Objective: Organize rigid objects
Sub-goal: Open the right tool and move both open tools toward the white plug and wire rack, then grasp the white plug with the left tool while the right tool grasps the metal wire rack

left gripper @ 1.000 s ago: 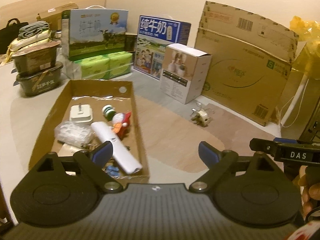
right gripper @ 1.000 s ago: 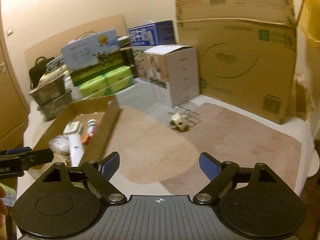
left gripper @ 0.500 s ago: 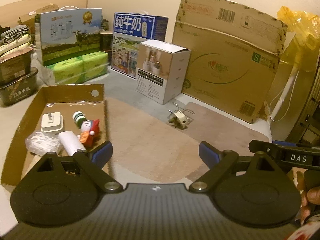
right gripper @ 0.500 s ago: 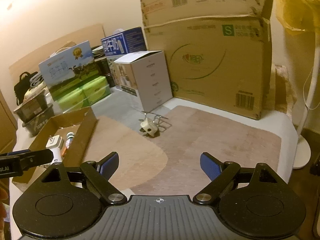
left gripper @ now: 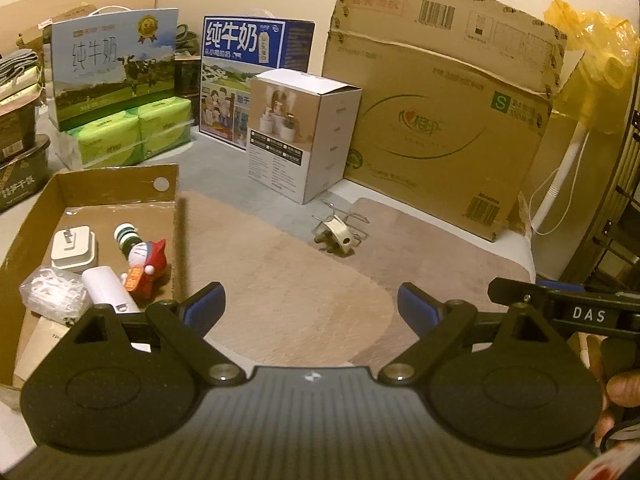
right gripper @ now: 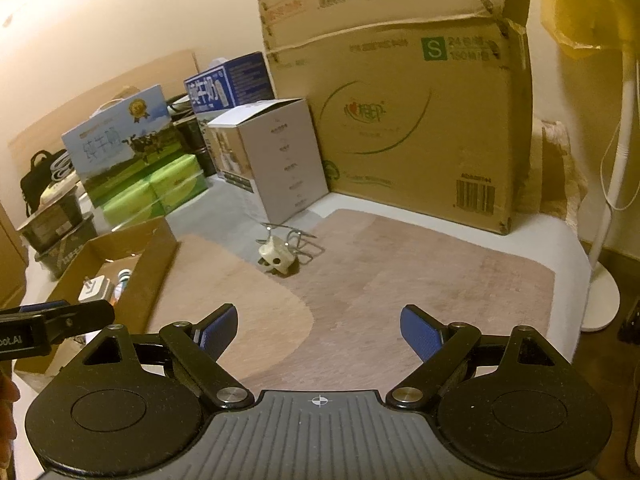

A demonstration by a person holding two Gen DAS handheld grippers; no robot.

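A cream plug adapter lies beside a bent wire clip on the brown mat, alone in the middle of the table; it shows again as the adapter in the right wrist view. At the left stands a shallow cardboard tray with a white charger, a red and white toy figure, a white tube and a clear bag. My left gripper is open and empty, well short of the adapter. My right gripper is open and empty too.
Along the back wall stand a large cardboard box, a small white box, blue milk cartons and green tissue packs. A white lamp stand rises at the table's right end. The brown mat lies bare around the adapter.
Both views have swung to the right: the tray slid toward the left edge and the adapter and large box came toward the centre. Both grippers stayed open.
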